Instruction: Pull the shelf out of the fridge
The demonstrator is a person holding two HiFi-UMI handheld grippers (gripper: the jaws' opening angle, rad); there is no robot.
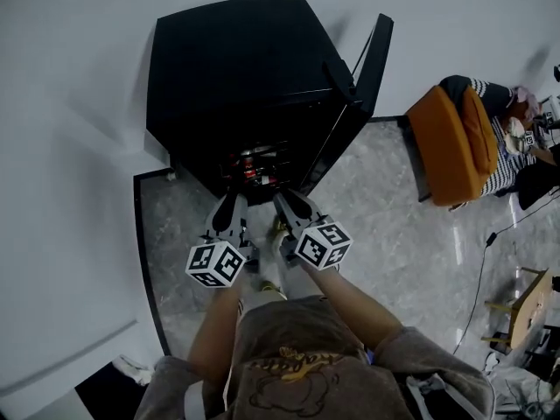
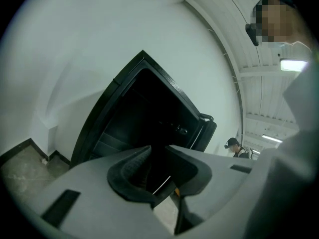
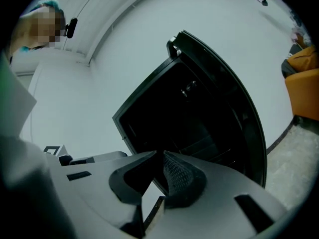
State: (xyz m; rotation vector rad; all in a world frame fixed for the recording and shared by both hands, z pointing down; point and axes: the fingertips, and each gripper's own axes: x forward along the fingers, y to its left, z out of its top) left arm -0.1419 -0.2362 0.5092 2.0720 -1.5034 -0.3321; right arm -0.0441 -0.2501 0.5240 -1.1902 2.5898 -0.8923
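fingers apart l gripper, r gripper shut; head view unclear

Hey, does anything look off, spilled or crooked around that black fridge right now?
Nothing stands out. The black fridge stands upright against the wall with its door swung open, and the marbled floor in front of it shows no spill. The inside is too dark to judge its shelves.

The head view looks steeply down on the open fridge from above. Both gripper views look along their jaws into its dark interior from close by.
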